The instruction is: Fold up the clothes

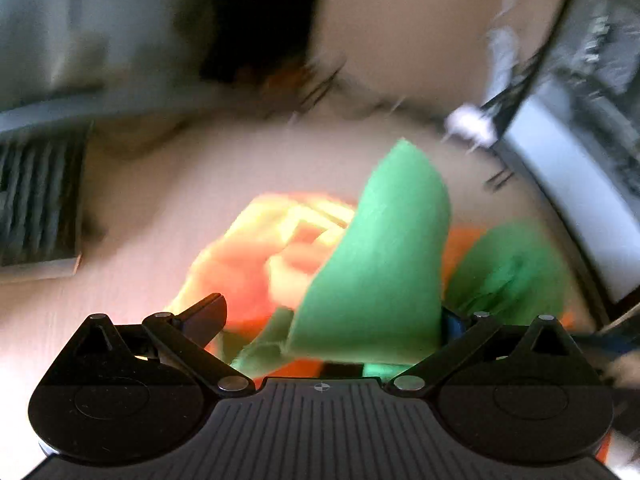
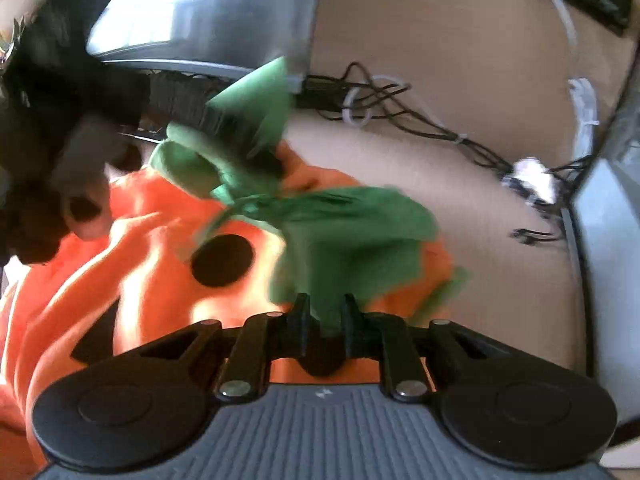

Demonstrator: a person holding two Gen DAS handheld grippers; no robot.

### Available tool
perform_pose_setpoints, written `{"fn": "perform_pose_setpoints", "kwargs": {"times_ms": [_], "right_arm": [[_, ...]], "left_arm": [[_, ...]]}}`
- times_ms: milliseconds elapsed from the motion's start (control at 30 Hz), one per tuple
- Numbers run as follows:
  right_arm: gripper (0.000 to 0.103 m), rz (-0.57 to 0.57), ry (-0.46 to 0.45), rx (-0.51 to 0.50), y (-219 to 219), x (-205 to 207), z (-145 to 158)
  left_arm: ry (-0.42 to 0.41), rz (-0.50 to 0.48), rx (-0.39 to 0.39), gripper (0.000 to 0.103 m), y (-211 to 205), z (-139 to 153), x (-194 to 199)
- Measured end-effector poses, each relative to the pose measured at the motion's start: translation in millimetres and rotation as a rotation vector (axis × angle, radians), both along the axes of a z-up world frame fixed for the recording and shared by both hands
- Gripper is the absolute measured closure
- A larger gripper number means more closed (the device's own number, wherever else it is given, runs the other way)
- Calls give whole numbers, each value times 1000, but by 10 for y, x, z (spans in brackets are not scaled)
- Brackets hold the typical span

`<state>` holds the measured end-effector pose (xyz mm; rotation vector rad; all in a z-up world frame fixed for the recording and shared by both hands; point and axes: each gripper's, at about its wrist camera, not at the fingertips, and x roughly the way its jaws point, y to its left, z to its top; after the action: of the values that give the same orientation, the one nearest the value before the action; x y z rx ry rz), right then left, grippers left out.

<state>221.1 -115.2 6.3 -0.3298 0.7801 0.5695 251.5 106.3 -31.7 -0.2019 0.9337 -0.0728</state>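
An orange pumpkin costume (image 2: 132, 280) with black face patches and a green leaf collar (image 2: 352, 232) lies bunched on a beige table (image 2: 460, 208). My right gripper (image 2: 326, 312) is shut on a fold of the green collar. In the left wrist view my left gripper (image 1: 328, 312) is open, its left finger (image 1: 204, 312) showing, with a green leaf flap (image 1: 380, 264) standing between the jaws and hiding the right finger. The orange cloth (image 1: 256, 264) lies beyond it. The left gripper's body shows dark at the left of the right wrist view (image 2: 60, 184).
A tangle of black and white cables (image 2: 400, 108) lies at the table's back. A grey monitor or box (image 2: 208, 8) stands behind the costume. A keyboard (image 1: 40, 200) sits at the left. A grey panel (image 1: 580, 208) borders the right.
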Motion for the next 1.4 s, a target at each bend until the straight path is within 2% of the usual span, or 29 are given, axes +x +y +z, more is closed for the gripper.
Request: {"fn": "perform_pose_setpoints", "kwargs": {"times_ms": [100,167,267,367,500,567,833,900,1033,1133,1200,1300,1400], "right_arm": [[87,-58,-16,54,-222,-17,249],[87,-87,-25,130,-244,59,383],[75,-108,-25,231,-195,193,489],[73,-92,31,269,9,389,266],[72,-134,112,203,148,571,-200],[72,-137,119,185,148,589,-330],[68,-79,-1,36,212,474,-231],[66,-94,-22,13,134,458,-145],[66,-127,-49,69,-13,414,82],[66,-139,44,264,-60,485,208],[66,-150,120,348,-35,580,159],[66,-177,172,322,43,675,-58],[66,-193,222,284,30,712,-277]], "left_arm": [[72,-6,-22,0,154,-153,-90],[66,-19,-26,0,187,-128,-156],[27,-31,-52,0,224,-1,-227],[-101,-68,-135,0,311,317,-343],[-247,-104,-277,0,377,690,-440],[-284,-127,-373,0,378,765,-416],[-21,-68,-461,0,151,-120,7],[46,-16,-478,0,187,-340,37],[25,-6,-485,0,168,-375,-24],[29,-9,-476,0,151,-378,-52],[51,-37,-484,0,119,-405,-52],[76,-67,-500,0,162,-346,-83],[-6,-63,-532,0,327,-146,-171]]}}
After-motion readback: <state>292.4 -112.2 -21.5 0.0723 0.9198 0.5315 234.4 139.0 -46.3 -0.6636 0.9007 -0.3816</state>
